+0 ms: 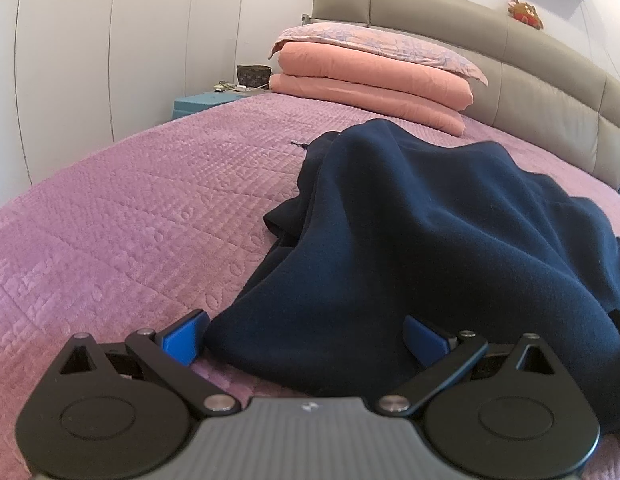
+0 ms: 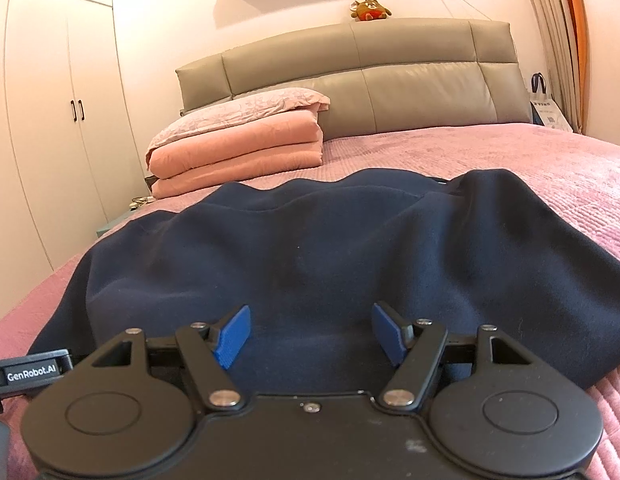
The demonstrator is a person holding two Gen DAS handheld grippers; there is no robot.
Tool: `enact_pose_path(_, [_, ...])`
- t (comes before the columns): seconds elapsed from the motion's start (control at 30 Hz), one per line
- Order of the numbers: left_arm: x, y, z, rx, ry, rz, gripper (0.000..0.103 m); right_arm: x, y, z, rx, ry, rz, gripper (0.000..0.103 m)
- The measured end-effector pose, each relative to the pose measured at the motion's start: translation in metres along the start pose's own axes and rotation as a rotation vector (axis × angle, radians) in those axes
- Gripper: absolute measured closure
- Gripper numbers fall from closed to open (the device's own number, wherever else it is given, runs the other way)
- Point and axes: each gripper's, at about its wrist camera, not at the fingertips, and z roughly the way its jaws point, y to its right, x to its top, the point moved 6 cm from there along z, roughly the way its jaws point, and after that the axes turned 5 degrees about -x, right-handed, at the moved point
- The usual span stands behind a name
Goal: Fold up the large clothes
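A large navy blue fleece garment lies rumpled on the pink quilted bed. My left gripper is open, its blue fingertips on either side of the garment's near edge, which bulges between them. In the right wrist view the same garment spreads wide across the bed. My right gripper is open, low over the garment's near hem, with cloth between the fingers. The left gripper's body shows at the left edge of that view.
Folded pink quilts with a pillow on top are stacked by the grey padded headboard. A blue bedside table with small items stands left of the bed. White wardrobes line the left wall. A bag stands at the far right.
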Motion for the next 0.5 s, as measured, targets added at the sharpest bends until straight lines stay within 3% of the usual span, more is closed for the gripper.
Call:
enact_pose_path(0.1, [0.004, -0.003, -0.002, -0.034, -0.040, -0.005, 0.000, 0.002, -0.003, -0.001, -0.014, -0.014, -0.016, 0.023])
enact_pose_path(0.17, [0.007, -0.008, -0.008, -0.083, -0.081, -0.019, 0.000, 0.009, -0.005, -0.004, -0.023, -0.064, -0.058, 0.023])
enact_pose_path(0.3, [0.015, -0.020, -0.036, -0.150, -0.084, -0.117, 0.000, 0.031, -0.012, -0.011, -0.066, -0.181, -0.127, 0.023])
enact_pose_path(0.43, [0.015, -0.029, -0.054, -0.196, -0.145, -0.263, 0.000, 0.060, -0.020, -0.033, -0.063, -0.093, -0.155, 0.023])
enact_pose_path(0.5, [0.009, -0.032, -0.048, -0.254, -0.196, -0.370, 0.005, 0.066, -0.029, -0.030, -0.049, -0.110, -0.211, 0.024])
